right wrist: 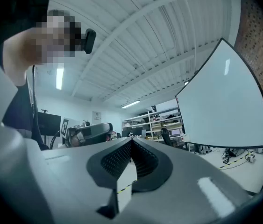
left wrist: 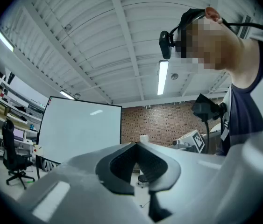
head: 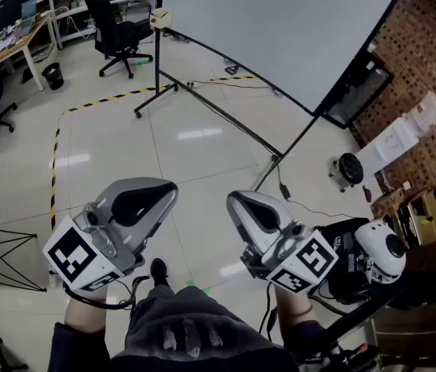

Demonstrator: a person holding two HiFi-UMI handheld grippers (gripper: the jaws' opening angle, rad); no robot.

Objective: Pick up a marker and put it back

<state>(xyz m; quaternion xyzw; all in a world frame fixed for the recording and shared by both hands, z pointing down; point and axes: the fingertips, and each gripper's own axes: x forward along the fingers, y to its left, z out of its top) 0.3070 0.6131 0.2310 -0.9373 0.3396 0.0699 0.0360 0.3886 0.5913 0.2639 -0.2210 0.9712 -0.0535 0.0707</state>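
Observation:
I cannot make out a marker in any view. A large whiteboard (head: 279,29) stands on a black floor stand ahead of me, with a small pale box (head: 159,18) at its left corner. In the head view my left gripper (head: 173,186) and right gripper (head: 231,198) are held low and side by side, well short of the board. The left gripper (left wrist: 136,143) has its jaws closed tip to tip with nothing between them. The right gripper (right wrist: 131,139) is shut the same way and is also empty. The whiteboard (left wrist: 80,129) shows behind the left jaws and at the right of the right gripper view (right wrist: 224,101).
A black office chair (head: 121,33) and desks stand at the far left. Yellow-black tape (head: 109,99) runs across the floor. A brick wall (head: 427,68), a round black stool (head: 349,167) and a white device on a stand (head: 380,250) are on the right.

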